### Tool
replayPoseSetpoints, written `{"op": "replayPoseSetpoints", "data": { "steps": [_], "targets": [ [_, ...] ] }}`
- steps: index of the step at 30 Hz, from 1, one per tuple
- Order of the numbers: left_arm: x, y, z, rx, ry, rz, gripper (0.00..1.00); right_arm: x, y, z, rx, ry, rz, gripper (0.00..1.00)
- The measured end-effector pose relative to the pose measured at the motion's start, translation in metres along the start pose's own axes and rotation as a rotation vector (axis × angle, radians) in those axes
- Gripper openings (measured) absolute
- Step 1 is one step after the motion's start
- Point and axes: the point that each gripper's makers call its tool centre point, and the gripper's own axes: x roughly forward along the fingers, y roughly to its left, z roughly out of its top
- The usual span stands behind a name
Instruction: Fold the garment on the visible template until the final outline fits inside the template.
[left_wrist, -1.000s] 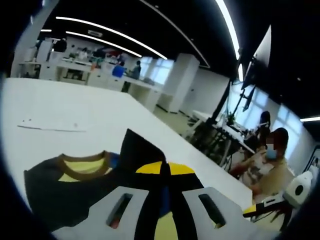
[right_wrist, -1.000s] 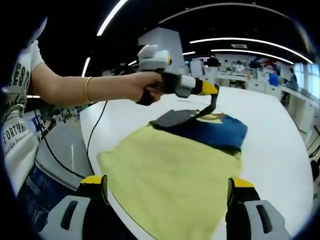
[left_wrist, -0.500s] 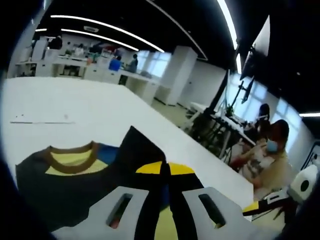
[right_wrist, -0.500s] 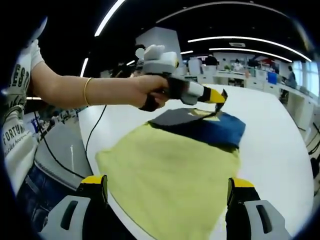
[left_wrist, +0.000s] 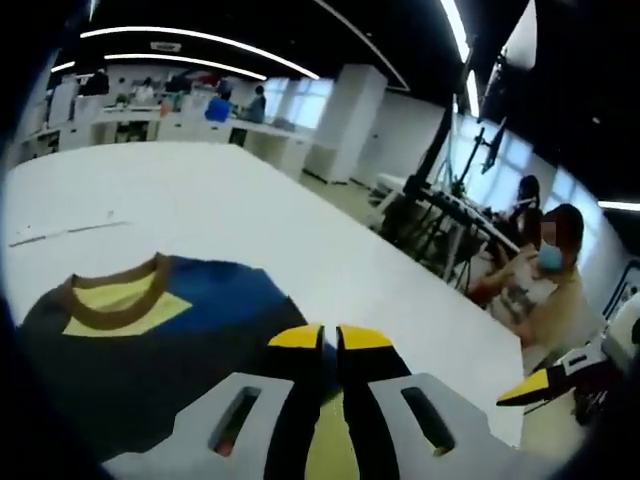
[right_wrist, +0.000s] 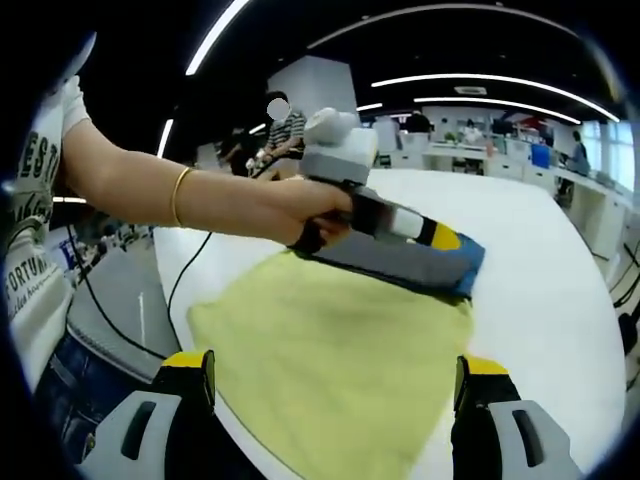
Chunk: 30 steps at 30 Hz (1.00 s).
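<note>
Left gripper low over the folded shirt on the white table; right gripper waits wide apart at the near edge.

The shirt (right_wrist: 340, 345) lies flat on the table (right_wrist: 545, 270), its yellow body toward the right gripper (right_wrist: 335, 385) and a dark blue and grey fold at the far end. In the right gripper view a hand (right_wrist: 300, 212) brings the left gripper (right_wrist: 445, 240) down to that fold, tips touching or just above the blue cloth. In the left gripper view the left gripper (left_wrist: 330, 338) has its yellow-tipped jaws drawn nearly together; whether cloth sits between them I cannot tell. A brown collar (left_wrist: 110, 300) lies ahead of them to the left. The right jaws stand spread, nothing between them.
</note>
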Motion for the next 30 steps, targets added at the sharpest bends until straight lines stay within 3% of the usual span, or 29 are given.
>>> {"op": "replayPoseSetpoints", "data": {
  "steps": [11,19,23,30],
  "targets": [
    [-0.014,-0.009,0.014,0.040,-0.053,-0.068,0.36,-0.002,0.003,-0.003,-0.013,0.022,0.025,0.99],
    [-0.033,-0.002,0.014,0.075,-0.066,-0.073,0.54,-0.003,0.005,0.000,-0.027,0.031,0.051,0.99],
    [-0.045,0.004,0.018,0.056,-0.102,-0.071,0.65,-0.003,0.007,0.001,-0.039,0.044,0.067,0.99],
    [-0.063,0.014,0.013,0.063,-0.092,-0.059,0.76,-0.006,0.009,0.006,-0.048,0.045,0.091,0.99]
  ]
}}
